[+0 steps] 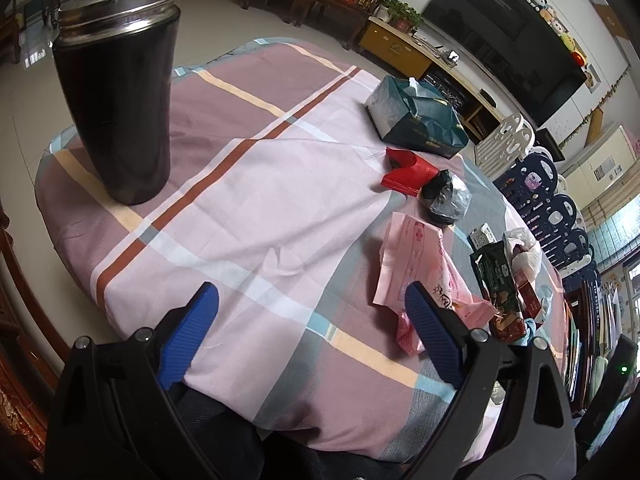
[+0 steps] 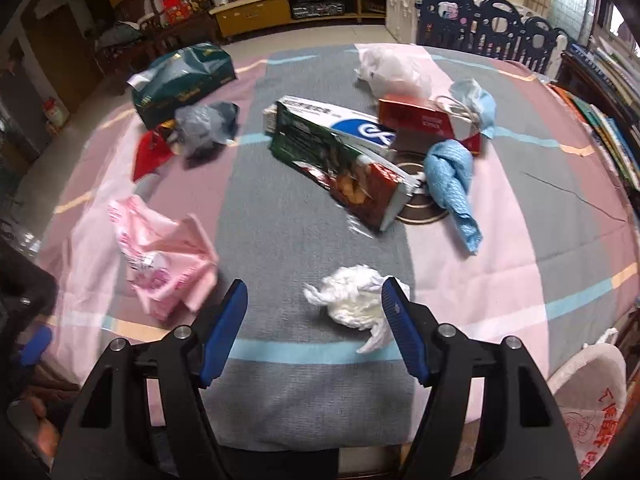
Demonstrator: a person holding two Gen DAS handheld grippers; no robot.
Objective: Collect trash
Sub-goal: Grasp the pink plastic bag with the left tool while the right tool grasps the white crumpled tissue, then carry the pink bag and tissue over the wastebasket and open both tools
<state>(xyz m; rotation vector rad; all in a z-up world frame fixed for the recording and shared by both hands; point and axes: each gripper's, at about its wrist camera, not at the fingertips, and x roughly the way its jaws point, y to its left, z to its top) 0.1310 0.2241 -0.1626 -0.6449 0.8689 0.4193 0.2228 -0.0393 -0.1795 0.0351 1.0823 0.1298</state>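
Note:
My right gripper (image 2: 315, 285) is open just above the tablecloth. A crumpled white tissue (image 2: 352, 296) lies between its fingers, close against the right pad and not squeezed. Beyond it lie a green and red snack box (image 2: 344, 168), a white and blue carton (image 2: 340, 124), a blue cloth (image 2: 452, 188) and a pink plastic bag (image 2: 164, 264). My left gripper (image 1: 312, 288) is open and empty over the near table edge, with the pink plastic bag (image 1: 424, 276) by its right finger.
A tall black tumbler (image 1: 116, 100) stands at the far left of the table. A green tissue pack (image 1: 416, 116), a red wrapper (image 1: 408, 174) and a dark plastic bag (image 1: 446, 196) lie further back. A white printed bag (image 2: 588, 400) hangs off the table's right edge.

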